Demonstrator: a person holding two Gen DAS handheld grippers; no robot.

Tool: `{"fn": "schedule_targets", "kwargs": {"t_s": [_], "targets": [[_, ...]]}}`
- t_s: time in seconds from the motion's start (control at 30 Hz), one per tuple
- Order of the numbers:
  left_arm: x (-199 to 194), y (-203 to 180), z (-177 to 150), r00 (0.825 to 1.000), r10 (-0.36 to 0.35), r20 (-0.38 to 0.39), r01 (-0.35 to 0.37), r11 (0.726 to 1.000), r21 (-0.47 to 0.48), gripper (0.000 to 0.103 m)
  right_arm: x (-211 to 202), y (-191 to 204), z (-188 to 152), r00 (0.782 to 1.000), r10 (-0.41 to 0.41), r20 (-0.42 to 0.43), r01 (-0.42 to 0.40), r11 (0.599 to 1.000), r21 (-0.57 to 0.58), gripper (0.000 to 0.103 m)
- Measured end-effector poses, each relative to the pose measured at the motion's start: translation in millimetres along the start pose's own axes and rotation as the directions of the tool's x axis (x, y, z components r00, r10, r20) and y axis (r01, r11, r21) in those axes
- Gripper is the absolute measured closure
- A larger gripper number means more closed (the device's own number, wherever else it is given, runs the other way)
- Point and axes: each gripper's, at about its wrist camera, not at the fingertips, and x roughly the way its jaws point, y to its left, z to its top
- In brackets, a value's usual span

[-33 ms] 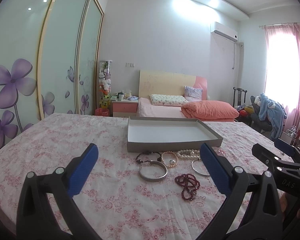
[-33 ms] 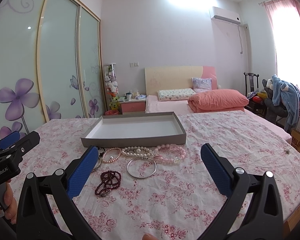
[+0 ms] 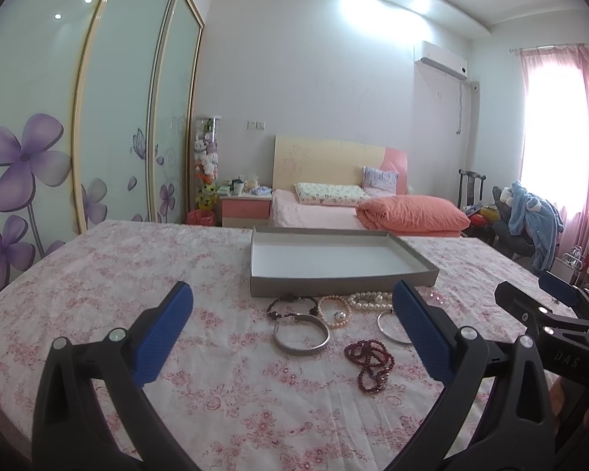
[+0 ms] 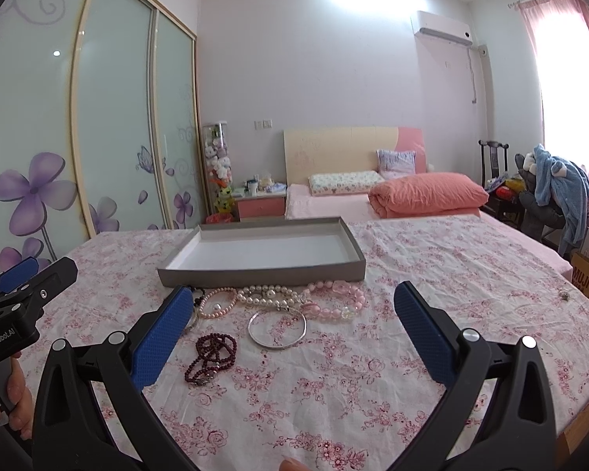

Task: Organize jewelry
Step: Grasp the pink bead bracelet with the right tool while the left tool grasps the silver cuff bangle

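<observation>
Left view: I am looking along the left tongs (image 3: pixel 292 327), and nothing is sorted yet. The tray (image 3: pixel 333 287) near the middle of the surface (image 3: pixel 98 294) is sitting empty, white floor bare. All the jewelry is lying on the cloth just in front of the tray's near wall: a dark cord bracelet (image 3: pixel 290 307), a wide silver bangle (image 3: pixel 301 334), a small pearl bracelet (image 3: pixel 335 311), a white pearl strand (image 3: pixel 369 300), a thin bangle (image 3: pixel 390 324) partly behind my right finger, and a dark red bead string (image 3: pixel 369 361) nearest me. The left tongs are spread wide, gripping nothing and touching nothing; I am holding them above the cloth. The right tongs (image 3: pixel 530 310) are showing at the right edge, raised.

Right view: I am seeing the same tray (image 4: pixel 263 274) empty and the same pile along its near wall, plus a pink bead necklace (image 4: pixel 333 300) toward the right end. The thin bangle (image 4: pixel 277 329) and red beads (image 4: pixel 212 357) are lying between my fingers but well ahead of them. The right tongs (image 4: pixel 288 331) are fully spread and empty too. Every piece is waiting to be moved, as I judge it.
</observation>
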Motion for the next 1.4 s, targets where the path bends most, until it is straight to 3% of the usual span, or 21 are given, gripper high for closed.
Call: {"fn": "schedule_targets", "kwargs": {"t_s": [0.23,0.4,0.57,0.83,0.9,0.97,1.23,1.4], "targets": [[43.3,6.6,2.2,0.988,0.035,-0.152,-0.033,0.999,0.02,0.004,46.7,-17.1,3.2,0.982,-0.024,-0.186,0.023,1.0,-0.005,0.002],[82.3,16.0,-1.0,0.95,0.022,-0.31,-0.018,1.0,0.013,0.004,99.2,-30.5,3.1,0.928,-0.052,-0.37,0.048,0.999,-0.021,0.002],[115.5,30.1,-11.4,0.911,-0.002,-0.412,-0.012,0.999,-0.03,0.004,145.2,-48.6,-2.2,0.874,-0.07,-0.482,0.083,0.997,0.005,0.032],[143.6,24.4,-19.1,0.877,0.019,-0.48,-0.016,1.0,0.009,0.004,181.7,-61.2,-7.6,0.822,-0.114,-0.558,0.161,0.986,0.036,0.06],[149.1,21.2,-19.8,0.869,0.021,-0.495,-0.012,1.0,0.021,0.004,185.6,-60.3,-7.6,0.825,-0.143,-0.547,0.178,0.984,0.012,0.069],[154.4,17.2,-21.1,0.861,0.024,-0.507,-0.007,0.999,0.035,0.004,181.8,-58.3,-8.2,0.83,-0.152,-0.536,0.18,0.984,0.0,0.085],[182.9,1.0,-27.0,0.815,0.038,-0.579,0.002,0.998,0.068,0.005,180.0,-68.2,-10.0,0.836,-0.141,-0.53,0.185,0.982,0.031,0.087],[197.4,-6.3,-33.8,0.787,0.053,-0.615,-0.011,0.997,0.072,0.019,183.2,-70.5,-8.4,0.837,-0.13,-0.532,0.18,0.983,0.044,0.086]]}}
